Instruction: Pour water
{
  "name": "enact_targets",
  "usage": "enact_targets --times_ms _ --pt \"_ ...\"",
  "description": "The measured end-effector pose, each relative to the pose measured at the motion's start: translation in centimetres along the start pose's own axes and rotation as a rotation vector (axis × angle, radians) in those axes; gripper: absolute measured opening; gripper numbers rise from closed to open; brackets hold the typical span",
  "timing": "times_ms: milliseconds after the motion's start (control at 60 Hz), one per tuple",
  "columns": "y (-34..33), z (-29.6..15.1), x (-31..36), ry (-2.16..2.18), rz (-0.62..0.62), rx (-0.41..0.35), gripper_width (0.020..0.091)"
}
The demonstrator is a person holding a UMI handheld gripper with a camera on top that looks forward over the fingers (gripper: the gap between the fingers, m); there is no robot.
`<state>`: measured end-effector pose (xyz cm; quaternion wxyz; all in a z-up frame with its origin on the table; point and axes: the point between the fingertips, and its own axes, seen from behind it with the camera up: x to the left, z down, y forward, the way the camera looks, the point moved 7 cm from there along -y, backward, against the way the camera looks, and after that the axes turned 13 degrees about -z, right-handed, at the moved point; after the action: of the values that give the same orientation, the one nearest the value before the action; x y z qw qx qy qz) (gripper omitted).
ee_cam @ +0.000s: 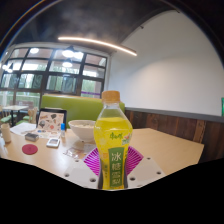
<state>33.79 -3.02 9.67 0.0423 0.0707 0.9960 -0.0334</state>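
The gripper (113, 168) pinches a bottle (113, 140) — both pink pads (94, 160) press on its lower sides. The bottle stands upright between the fingers, orange cap at 12 o'clock, yellow-green drink inside, green and blue label facing the camera. On the table (165, 145) beyond, at 10 o'clock from the bottle, sits a white bowl (82, 128) — small items lie further at 9 o'clock.
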Motion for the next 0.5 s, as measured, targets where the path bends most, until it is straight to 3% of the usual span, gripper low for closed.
enact_targets --times_ms 167,300,417,500 --pt "-0.8 -6.9 3.0 -0.22 -0.012 -0.005 0.0274" --pt "-0.7 -16.3 11.1 -0.589 -0.044 -0.05 0.0274" --pt "0.1 -21.0 21.0 -0.982 -0.077 -0.073 0.0272" --pt "2.1 -20.3 29.0 -1.259 -0.108 -0.053 0.0273"
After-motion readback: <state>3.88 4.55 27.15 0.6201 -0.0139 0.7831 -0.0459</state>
